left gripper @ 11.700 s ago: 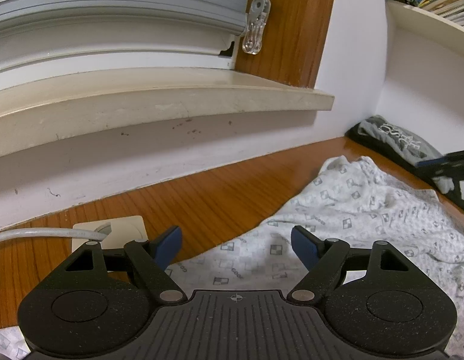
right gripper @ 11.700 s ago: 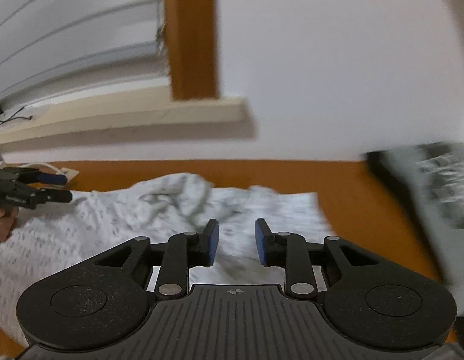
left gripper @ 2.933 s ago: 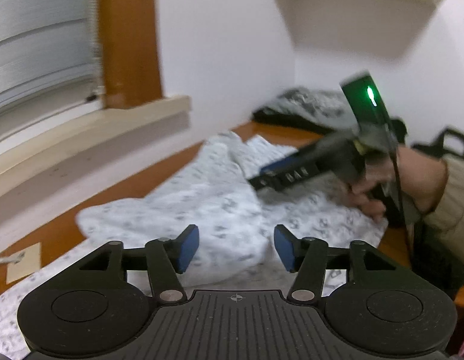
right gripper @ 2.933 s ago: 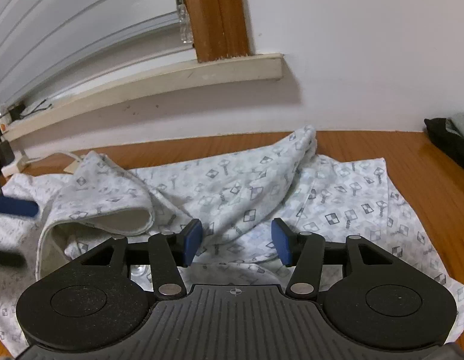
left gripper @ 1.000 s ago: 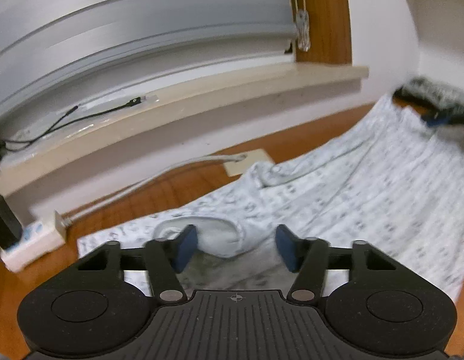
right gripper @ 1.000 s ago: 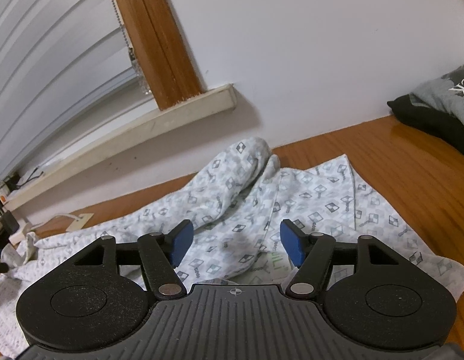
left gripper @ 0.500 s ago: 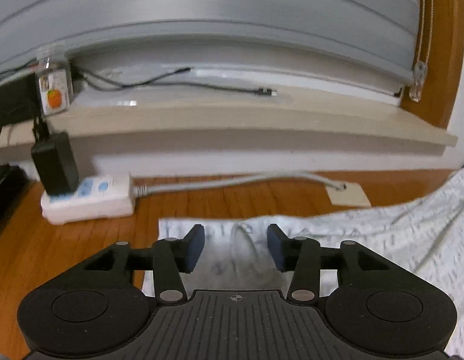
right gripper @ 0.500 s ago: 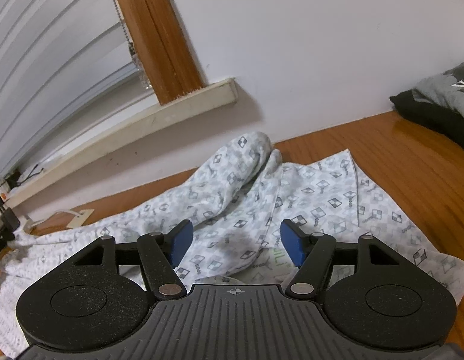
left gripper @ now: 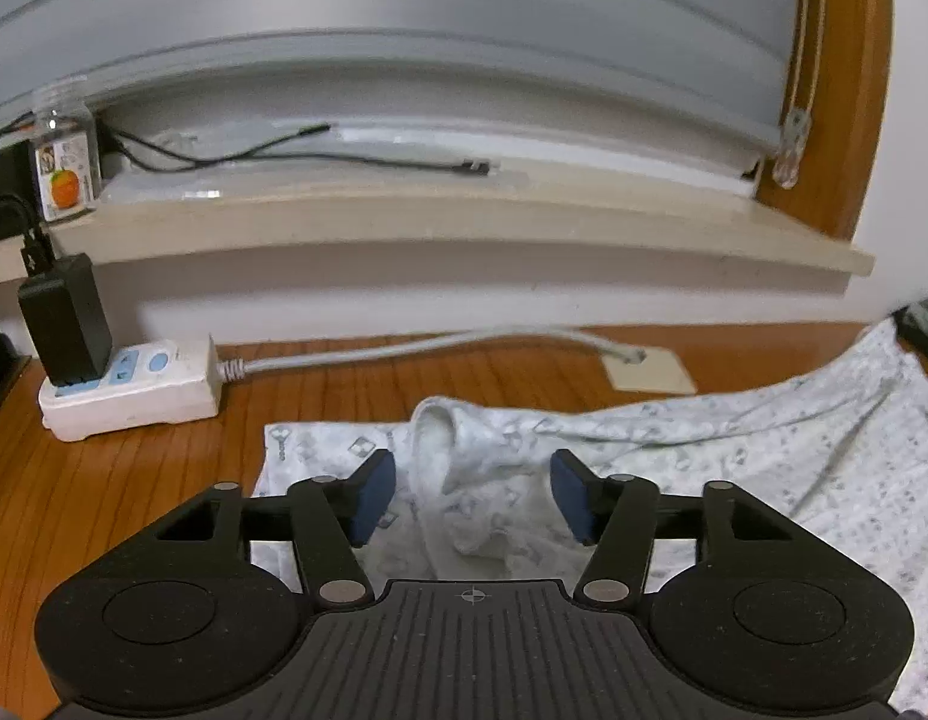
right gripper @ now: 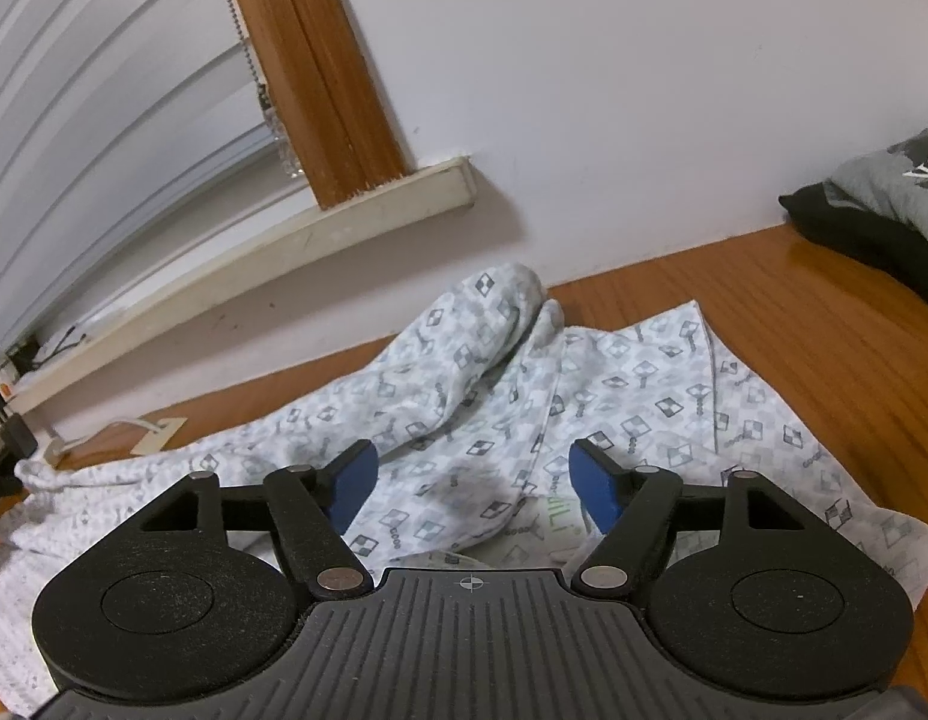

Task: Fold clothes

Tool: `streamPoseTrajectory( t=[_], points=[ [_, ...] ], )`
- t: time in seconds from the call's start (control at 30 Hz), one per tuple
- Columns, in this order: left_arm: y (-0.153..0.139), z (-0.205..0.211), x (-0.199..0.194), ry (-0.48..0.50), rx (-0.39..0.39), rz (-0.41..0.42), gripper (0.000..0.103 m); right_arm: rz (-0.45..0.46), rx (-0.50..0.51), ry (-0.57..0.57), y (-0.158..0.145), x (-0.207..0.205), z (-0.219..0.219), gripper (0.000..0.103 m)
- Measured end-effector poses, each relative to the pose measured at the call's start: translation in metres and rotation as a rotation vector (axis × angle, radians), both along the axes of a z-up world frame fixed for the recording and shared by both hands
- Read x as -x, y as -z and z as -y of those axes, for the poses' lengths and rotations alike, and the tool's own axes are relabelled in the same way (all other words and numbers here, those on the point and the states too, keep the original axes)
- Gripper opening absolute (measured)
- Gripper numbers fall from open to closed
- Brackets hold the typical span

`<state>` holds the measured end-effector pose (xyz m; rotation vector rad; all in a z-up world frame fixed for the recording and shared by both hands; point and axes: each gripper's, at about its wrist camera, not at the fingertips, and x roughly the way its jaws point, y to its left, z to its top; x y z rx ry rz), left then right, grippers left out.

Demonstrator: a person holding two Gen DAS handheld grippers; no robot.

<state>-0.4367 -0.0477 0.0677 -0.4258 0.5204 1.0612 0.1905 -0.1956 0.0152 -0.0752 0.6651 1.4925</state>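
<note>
A white garment with a grey checker print (left gripper: 734,438) lies spread on the wooden table (left gripper: 134,480). In the left wrist view its end has a raised, rolled fold (left gripper: 458,426). My left gripper (left gripper: 473,480) straddles that fold; its jaws are opening and the blue pads (left gripper: 374,489) stand clear of the cloth. In the right wrist view the same garment (right gripper: 644,384) has a bunched ridge (right gripper: 488,312) running toward the wall. My right gripper (right gripper: 471,468) hovers low over it, jaws opening, with cloth beneath them and nothing pinched.
A white power strip (left gripper: 134,384) with a black adapter (left gripper: 65,324) sits left of the garment; its grey cable (left gripper: 404,348) runs to a floor plate (left gripper: 647,369). The window sill (left gripper: 404,222) holds a jar (left gripper: 65,174). A dark folded garment (right gripper: 872,210) lies far right.
The left gripper swung left along the garment to its end by the power strip, and its jaws spread wider around the fold. The right gripper stayed put; its jaws widened slightly.
</note>
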Motion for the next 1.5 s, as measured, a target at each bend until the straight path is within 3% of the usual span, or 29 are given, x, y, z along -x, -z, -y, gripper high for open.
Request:
streamPoseTrajectory(
  t=[0.1,0.13,0.23,0.4,0.5,0.63,0.73,0.83,1.07,1.17,1.2,1.27,1.3,1.37,1.5],
  points=[
    [0.007,-0.018,-0.007,0.036,0.014,-0.067,0.059,0.008,-0.007,-0.012,-0.001,0.002,0.001,0.070],
    [0.008,-0.024,-0.010,0.052,0.009,-0.099,0.047,0.029,-0.009,-0.020,-0.002,0.005,0.001,0.070],
    [0.007,-0.043,-0.018,0.076,0.003,-0.162,0.036,0.165,-0.020,-0.042,-0.008,0.027,0.001,0.070],
    [0.006,-0.063,-0.019,0.036,0.045,-0.142,0.041,0.409,-0.067,-0.116,-0.024,0.097,-0.005,0.070],
    [0.010,-0.060,-0.013,0.056,0.061,-0.120,0.046,0.425,-0.113,-0.249,-0.035,0.147,-0.021,0.070],
    [0.013,-0.056,-0.003,0.077,0.078,-0.081,0.046,0.387,-0.148,-0.472,-0.045,0.226,-0.049,0.070],
    [0.012,-0.062,0.002,0.101,0.103,-0.056,0.040,0.350,-0.137,-0.632,-0.042,0.285,-0.075,0.068],
    [0.010,-0.073,-0.001,0.128,0.113,-0.078,0.040,0.362,-0.110,-0.742,-0.035,0.336,-0.094,0.067],
    [0.014,-0.085,-0.007,0.157,0.133,-0.102,0.038,0.267,-0.021,-0.917,-0.022,0.399,-0.119,0.067],
    [0.013,-0.083,-0.007,0.158,0.123,-0.110,0.034,0.269,0.037,-0.935,-0.013,0.412,-0.127,0.047],
    [0.012,-0.082,-0.007,0.159,0.118,-0.113,0.030,0.257,0.036,-0.929,-0.013,0.411,-0.129,0.038],
    [0.008,-0.077,-0.008,0.165,0.108,-0.120,0.006,0.203,0.021,-0.930,-0.016,0.404,-0.128,0.025],
    [0.006,-0.075,-0.008,0.168,0.103,-0.123,0.006,0.186,0.007,-0.930,-0.018,0.400,-0.126,0.017],
    [-0.004,-0.067,-0.007,0.163,0.083,-0.134,0.005,0.173,-0.025,-0.921,-0.023,0.392,-0.121,0.010],
    [-0.035,-0.046,-0.003,0.175,0.048,-0.146,0.005,0.135,-0.081,-0.959,-0.037,0.386,-0.105,0.008]
  ],
)
